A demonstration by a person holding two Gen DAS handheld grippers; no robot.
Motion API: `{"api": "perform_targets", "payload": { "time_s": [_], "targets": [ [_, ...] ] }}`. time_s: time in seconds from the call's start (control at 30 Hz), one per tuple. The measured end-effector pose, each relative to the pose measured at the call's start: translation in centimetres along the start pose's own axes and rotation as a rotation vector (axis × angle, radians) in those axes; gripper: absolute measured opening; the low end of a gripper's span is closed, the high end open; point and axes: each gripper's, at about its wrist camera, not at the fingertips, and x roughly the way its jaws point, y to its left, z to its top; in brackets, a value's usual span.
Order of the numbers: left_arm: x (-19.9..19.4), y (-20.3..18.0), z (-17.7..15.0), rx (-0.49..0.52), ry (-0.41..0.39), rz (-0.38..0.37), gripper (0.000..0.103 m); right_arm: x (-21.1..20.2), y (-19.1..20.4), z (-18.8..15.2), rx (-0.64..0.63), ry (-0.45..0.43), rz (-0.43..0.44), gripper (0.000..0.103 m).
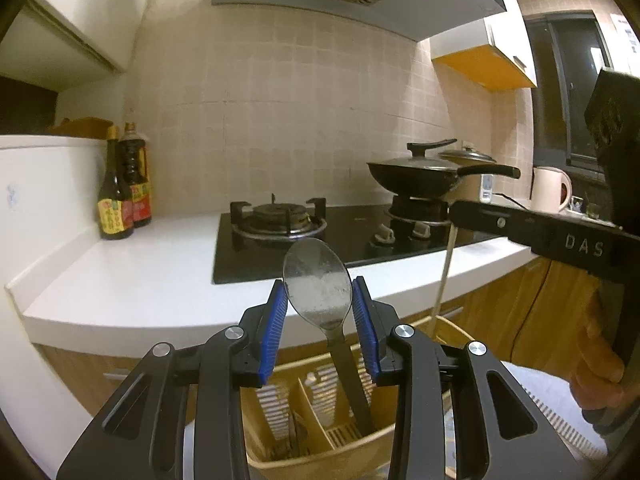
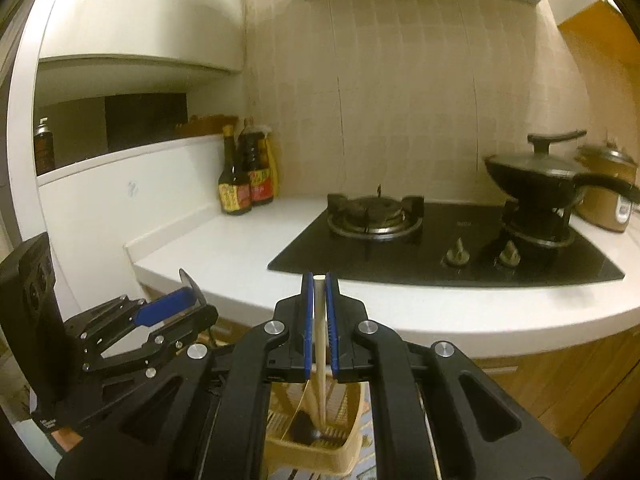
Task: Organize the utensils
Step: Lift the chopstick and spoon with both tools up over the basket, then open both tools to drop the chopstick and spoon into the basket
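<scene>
My left gripper (image 1: 320, 288) is shut on a metal spoon (image 1: 318, 284), bowl up, its dark handle reaching down into a compartment of the beige slotted utensil holder (image 1: 280, 456) below. My right gripper (image 2: 319, 284) is shut on a pale chopstick (image 2: 320, 328) held upright, its lower end inside the same holder (image 2: 352, 440). The right gripper (image 1: 454, 212) shows at the right of the left wrist view with the chopstick (image 1: 444, 272) hanging from it. The left gripper (image 2: 188, 296) shows at the left of the right wrist view.
A white counter (image 1: 140, 276) holds two sauce bottles (image 1: 124, 188) at the back left. A black gas hob (image 1: 280, 240) has a lidded wok (image 1: 416, 176) on its right burner. A rice cooker (image 2: 608, 196) and kettle (image 1: 550, 188) stand further right. Wooden cabinet doors (image 1: 520, 304) lie below.
</scene>
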Motion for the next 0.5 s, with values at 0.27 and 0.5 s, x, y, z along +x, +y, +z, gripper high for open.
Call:
{"api": "perform_targets", "payload": {
  "time_s": [0.27,0.5],
  "targets": [
    [-2.5,0.8,-0.6,-0.053,0.042,-0.059,0.058,-0.9,-0.3,-2.0,0.047,0.114,0.071,0.045],
    [-6.9,2.9,-2.8,-0.147,0.115,-0.109,0.061,-3.5,-0.4,-4.6,0.074,0.233,0.085,0.045]
  ]
}}
